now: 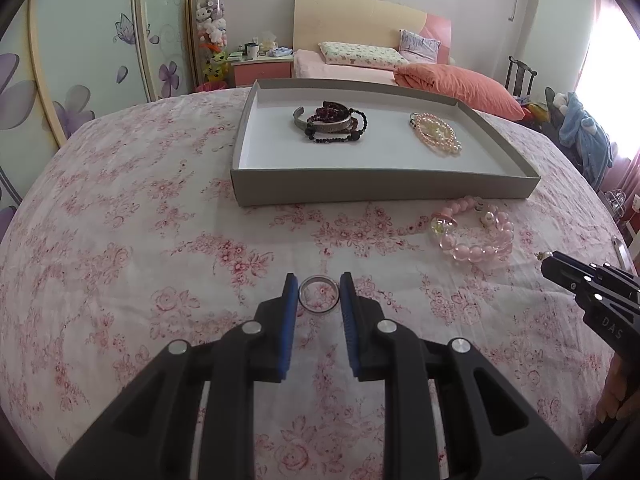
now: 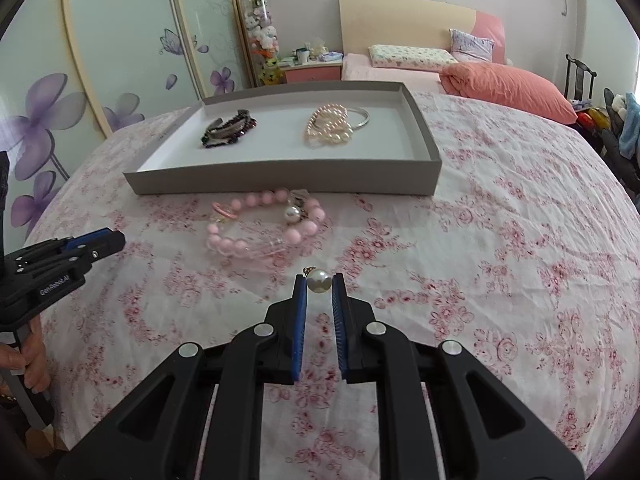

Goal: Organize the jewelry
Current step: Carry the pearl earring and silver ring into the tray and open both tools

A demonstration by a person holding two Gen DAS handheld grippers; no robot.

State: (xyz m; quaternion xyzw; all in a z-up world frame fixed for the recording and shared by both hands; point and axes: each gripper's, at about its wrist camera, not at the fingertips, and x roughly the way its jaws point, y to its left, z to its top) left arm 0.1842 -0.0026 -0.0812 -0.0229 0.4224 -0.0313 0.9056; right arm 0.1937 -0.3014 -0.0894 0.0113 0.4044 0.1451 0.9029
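A grey tray [image 1: 384, 188] [image 2: 280, 184] sits on the floral cloth and holds dark bracelets [image 1: 332, 122] [image 2: 228, 132] and pale pink pearl strands [image 1: 438, 134] [image 2: 330, 126]. Pink bead bracelets [image 1: 476, 232] [image 2: 264, 228] lie on the cloth in front of it. My left gripper [image 1: 319, 290] has its blue pads on both sides of a silver ring [image 1: 319, 299] lying on the cloth. My right gripper [image 2: 319, 282] is shut on a pearl earring [image 2: 318, 280] at its fingertips; it also shows in the left wrist view [image 1: 546, 258].
The table is covered by a pink floral cloth [image 2: 500, 264]. Behind it stand a bed with an orange quilt [image 1: 456, 84], a nightstand [image 1: 260, 66] and a wardrobe with flower doors [image 1: 80, 80]. A chair with clothes [image 1: 580, 128] stands at the far right.
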